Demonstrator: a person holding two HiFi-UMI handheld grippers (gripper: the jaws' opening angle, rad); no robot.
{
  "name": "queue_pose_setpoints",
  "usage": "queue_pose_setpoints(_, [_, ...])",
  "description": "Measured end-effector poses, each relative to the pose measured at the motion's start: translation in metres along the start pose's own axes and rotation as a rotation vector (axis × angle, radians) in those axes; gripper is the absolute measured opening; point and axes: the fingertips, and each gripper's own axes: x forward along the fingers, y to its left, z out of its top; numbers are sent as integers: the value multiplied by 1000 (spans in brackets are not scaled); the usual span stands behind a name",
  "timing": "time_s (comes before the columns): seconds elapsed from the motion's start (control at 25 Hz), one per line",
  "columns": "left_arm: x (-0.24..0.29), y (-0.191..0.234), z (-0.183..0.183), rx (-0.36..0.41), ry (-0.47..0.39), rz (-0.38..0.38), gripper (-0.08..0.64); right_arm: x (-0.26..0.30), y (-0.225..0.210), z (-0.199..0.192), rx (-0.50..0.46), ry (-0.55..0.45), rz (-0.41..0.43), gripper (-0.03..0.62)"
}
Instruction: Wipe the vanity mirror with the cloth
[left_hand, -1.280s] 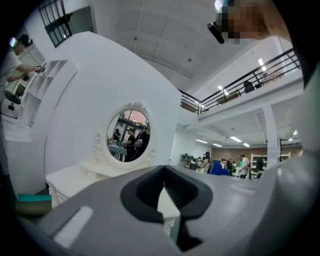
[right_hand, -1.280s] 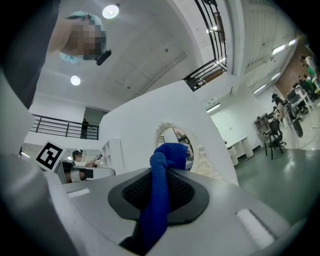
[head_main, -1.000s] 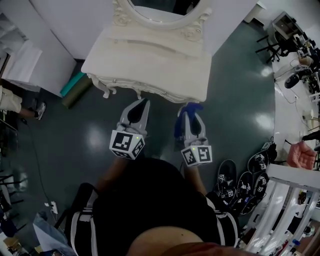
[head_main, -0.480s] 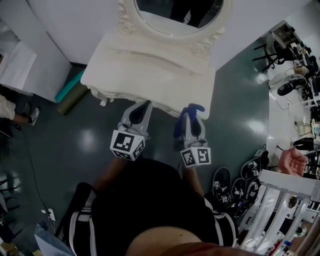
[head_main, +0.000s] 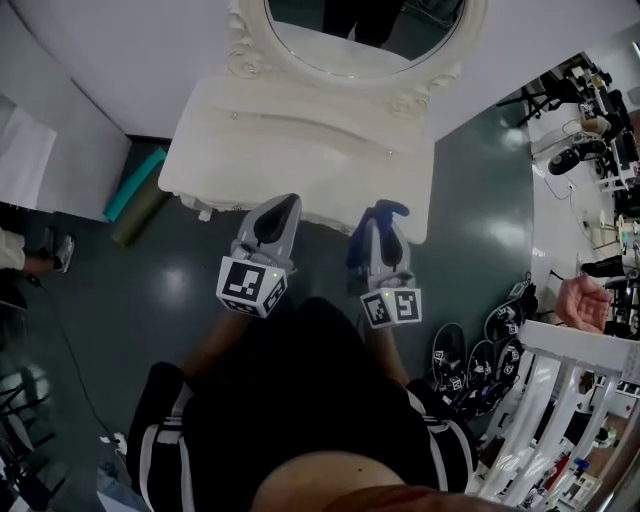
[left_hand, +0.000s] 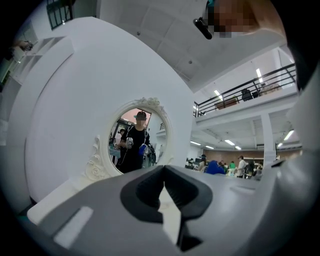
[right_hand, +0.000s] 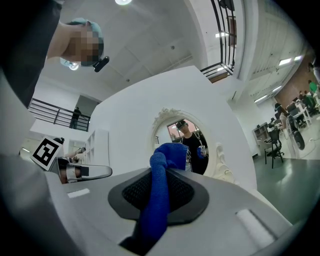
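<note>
- The left claw is hovering over the front edge of the white desk, with its jaws pressed together and nothing between them.
- The right claw is hanging just to its right, clamping a blue cloth that is bunching out past the tips.
- In the right gripper view the cloth is running up between the dark pads and covering the lower left edge of the vanity mirror.
- The vanity mirror is standing at the top centre of the head view, behind the desk, oval in a carved white frame and well apart from both claws.
- The mirror glass is reflecting a person in black who is holding both grippers.
- A white wall is rising behind the desk.
- The glossy dark floor is catching round spots of light.
- A teal roll is lying on the floor at left, by the wall.
- Dark items with square markers are sitting on the floor at lower right, beside a white railing.
</note>
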Motion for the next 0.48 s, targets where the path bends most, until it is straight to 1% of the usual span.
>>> queue_pose_setpoints(0.2, [11, 18, 2, -35, 2, -2, 11, 18, 1, -3, -15, 16, -9, 64])
queue_pose_setpoints(0.48, [30, 29, -1, -44, 16, -6, 11, 43, -10, -7, -14, 17, -12, 64])
